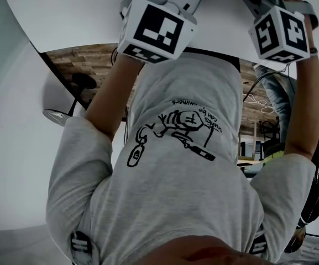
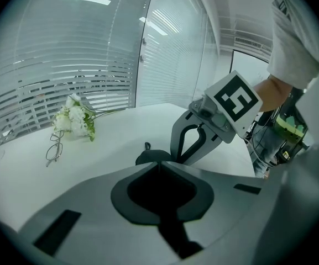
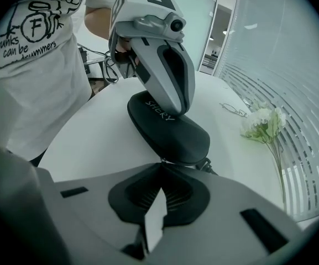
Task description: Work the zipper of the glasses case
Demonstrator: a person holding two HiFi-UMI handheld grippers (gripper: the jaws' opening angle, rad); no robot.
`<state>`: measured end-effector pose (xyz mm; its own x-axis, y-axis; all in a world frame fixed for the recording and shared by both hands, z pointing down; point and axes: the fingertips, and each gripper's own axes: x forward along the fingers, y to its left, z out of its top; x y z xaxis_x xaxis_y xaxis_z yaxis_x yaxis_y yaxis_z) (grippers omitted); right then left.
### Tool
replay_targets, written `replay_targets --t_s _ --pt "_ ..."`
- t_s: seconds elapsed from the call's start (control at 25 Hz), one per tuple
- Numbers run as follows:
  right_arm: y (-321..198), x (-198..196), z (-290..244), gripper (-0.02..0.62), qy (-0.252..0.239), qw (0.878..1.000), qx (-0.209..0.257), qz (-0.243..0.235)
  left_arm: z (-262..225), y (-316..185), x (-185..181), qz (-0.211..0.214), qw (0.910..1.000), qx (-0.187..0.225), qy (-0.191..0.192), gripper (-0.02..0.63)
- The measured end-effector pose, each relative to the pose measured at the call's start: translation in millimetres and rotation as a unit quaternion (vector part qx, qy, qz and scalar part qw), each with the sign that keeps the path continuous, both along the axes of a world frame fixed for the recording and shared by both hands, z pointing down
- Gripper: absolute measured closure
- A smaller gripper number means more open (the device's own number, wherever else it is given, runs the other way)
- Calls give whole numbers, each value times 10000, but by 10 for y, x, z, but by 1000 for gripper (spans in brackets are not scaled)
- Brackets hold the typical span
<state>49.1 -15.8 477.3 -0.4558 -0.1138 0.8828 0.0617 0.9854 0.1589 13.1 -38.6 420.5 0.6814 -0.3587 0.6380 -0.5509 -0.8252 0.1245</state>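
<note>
We hold the left gripper [image 3: 177, 109] with its jaws closed, tips down on the black glasses case [image 3: 167, 132], which lies on the white counter [image 3: 93, 142]. The right gripper [image 3: 160, 162] has its jaws closed too, at the case's near end beside the zipper pull [image 3: 206, 164].

Left tool [image 2: 159, 162] and right tool [image 3: 160, 162], jaws together

The glasses case [image 3: 173, 131] has a matt black shell; the counter [image 3: 93, 134] is smooth white; the left claw [image 3: 178, 110] is matt grey plastic.
</note>
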Motion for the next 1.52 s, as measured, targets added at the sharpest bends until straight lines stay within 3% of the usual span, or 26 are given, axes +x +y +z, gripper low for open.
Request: replay_targets --t_s 0.32,0.72,1.52 --pt "-243 105 -10 591 128 9989 416 175 -116 -93 39 130 9996 -63 255 584" --pt "-759 182 -90 591 147 9937 978 527 -6 -56 118 388 9989 -174 174 584" --pt "-528 236 -26 592 18 9949 653 766 -9 -37 234 495 9982 -160 289 584"
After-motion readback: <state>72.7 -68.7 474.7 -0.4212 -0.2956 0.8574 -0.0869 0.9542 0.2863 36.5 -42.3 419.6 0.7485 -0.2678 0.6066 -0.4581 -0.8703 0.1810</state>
